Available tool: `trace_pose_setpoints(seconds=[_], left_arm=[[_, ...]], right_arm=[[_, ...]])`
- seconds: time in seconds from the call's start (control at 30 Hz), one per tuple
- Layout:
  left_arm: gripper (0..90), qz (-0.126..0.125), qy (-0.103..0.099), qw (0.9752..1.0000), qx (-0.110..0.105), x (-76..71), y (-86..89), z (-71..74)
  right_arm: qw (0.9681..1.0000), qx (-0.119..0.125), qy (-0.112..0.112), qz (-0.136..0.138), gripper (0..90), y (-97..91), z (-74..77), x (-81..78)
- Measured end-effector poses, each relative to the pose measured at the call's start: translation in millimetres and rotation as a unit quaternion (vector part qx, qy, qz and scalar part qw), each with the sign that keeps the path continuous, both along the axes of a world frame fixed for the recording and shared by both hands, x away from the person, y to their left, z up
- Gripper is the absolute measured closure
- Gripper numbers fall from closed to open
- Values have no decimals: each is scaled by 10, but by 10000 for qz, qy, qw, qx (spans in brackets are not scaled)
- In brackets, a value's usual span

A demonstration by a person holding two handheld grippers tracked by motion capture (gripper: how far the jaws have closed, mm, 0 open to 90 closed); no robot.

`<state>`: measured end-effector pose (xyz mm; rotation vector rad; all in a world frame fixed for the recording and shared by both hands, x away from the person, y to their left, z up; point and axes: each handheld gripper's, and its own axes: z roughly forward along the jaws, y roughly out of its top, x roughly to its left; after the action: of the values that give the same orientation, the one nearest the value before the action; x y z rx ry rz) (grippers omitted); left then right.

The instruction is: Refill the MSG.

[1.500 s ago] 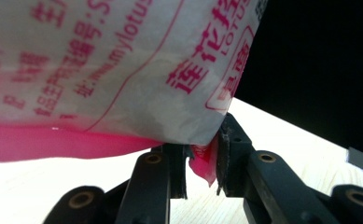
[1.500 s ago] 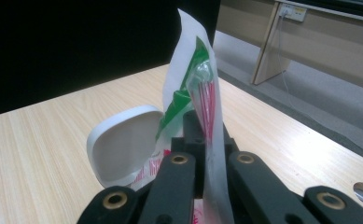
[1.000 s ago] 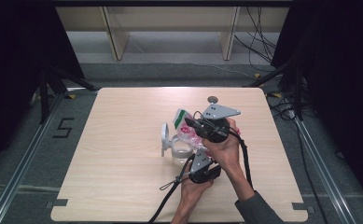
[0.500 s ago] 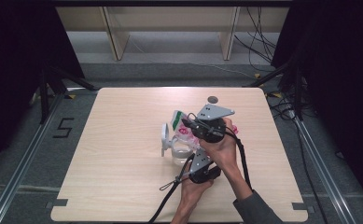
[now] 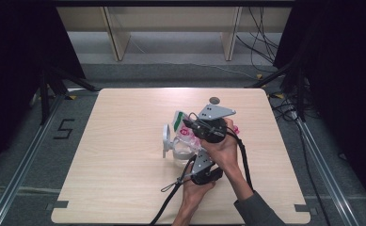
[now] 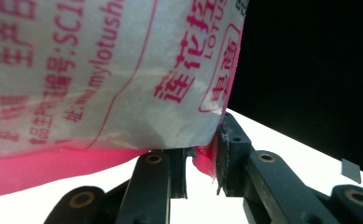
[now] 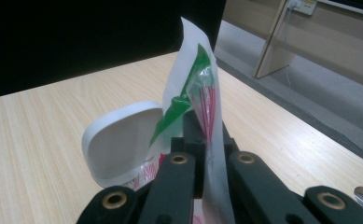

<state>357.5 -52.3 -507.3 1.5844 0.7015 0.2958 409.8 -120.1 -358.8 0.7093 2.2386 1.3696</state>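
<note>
Two grippers share one plastic packet [image 5: 183, 128] above the desk [image 5: 124, 188]: my right gripper [image 7: 206, 140] pinches its top edge, my left gripper [image 6: 202, 161] its bottom corner, holding it taut to tear open.

We look down on a light wooden table [image 5: 124, 188] with rounded corners, standing on a grey carpeted floor [image 5: 171, 73]. Black curtains [image 5: 16, 56] close off both sides of the space, leaving the edges dark. Behind the table stands pale wooden furniture [image 5: 117, 42] with upright legs, and a tangle of black cables [image 5: 260, 42] runs down across the floor at the right. Metal rails [image 5: 20, 174] line the floor along both sides of the table, and a black number 5 [image 5: 64, 128] is marked on the carpet at the left. Black stand legs [image 5: 53, 82] splay near the far left corner.
</note>
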Motion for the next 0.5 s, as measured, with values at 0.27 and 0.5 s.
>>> trace_pose_setpoints(seconds=[0.27, 0.5], left_arm=[[757, -2, -4, 10000, 12, -1, -3, 5], [757, 2, -11, 10000, 19, -1, -2, 3]], right_arm=[[10000, 0, -54, -50, 900, -11, 1, 8], [10000, 7, 12, -9, 900, -7, 1, 2]])
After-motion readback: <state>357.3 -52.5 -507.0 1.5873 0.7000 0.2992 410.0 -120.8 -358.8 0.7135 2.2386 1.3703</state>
